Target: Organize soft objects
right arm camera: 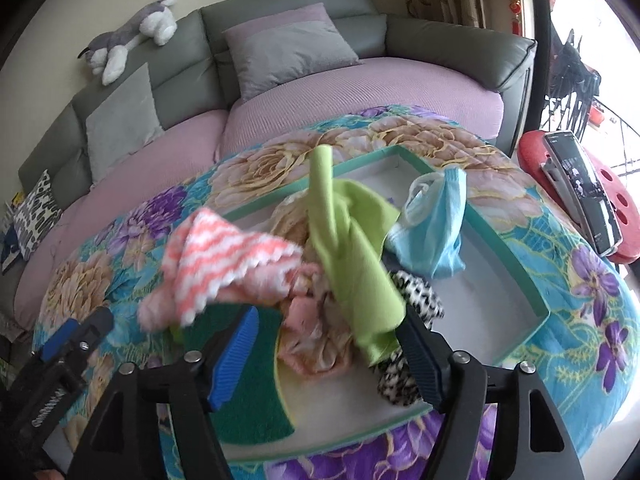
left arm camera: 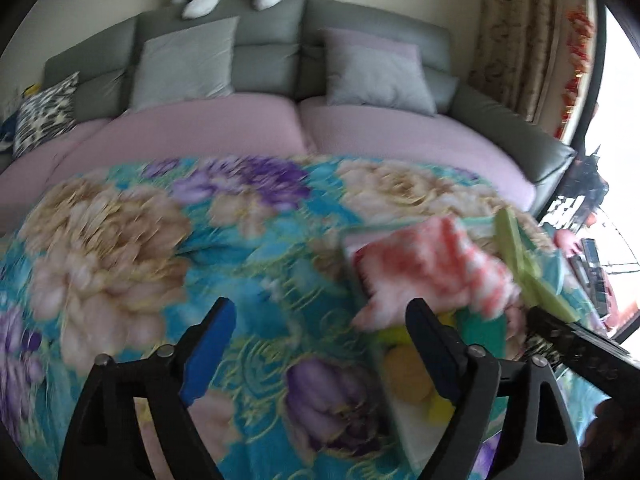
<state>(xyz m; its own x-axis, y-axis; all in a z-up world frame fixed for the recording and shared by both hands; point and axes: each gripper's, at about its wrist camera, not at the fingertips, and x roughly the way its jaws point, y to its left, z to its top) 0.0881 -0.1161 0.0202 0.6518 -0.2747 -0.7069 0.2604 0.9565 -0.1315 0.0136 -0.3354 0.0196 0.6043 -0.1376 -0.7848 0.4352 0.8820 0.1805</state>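
In the left wrist view, the left tool (left arm camera: pixel 320 344) is standing wide and empty over the floral tabletop (left arm camera: pixel 120 240), with the striped cloth (left arm camera: pixel 432 264) piling at the tray's edge, where it could be slipping out. In the right wrist view, the right tool (right arm camera: pixel 326 354) is gaping wide, gripping nothing; the green cloth (right arm camera: pixel 352 248) is draping between its jaws over the tray (right arm camera: pixel 516 264), and the green sponge (right arm camera: pixel 248 368) and blue mask (right arm camera: pixel 436 228) are crowding it, so a closing risks snagging several items

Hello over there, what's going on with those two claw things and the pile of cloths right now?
Left tool open, empty. Right tool open, green cloth loose between its fingers. Striped cloth, blue mask heaped in tray. Nothing blocking.
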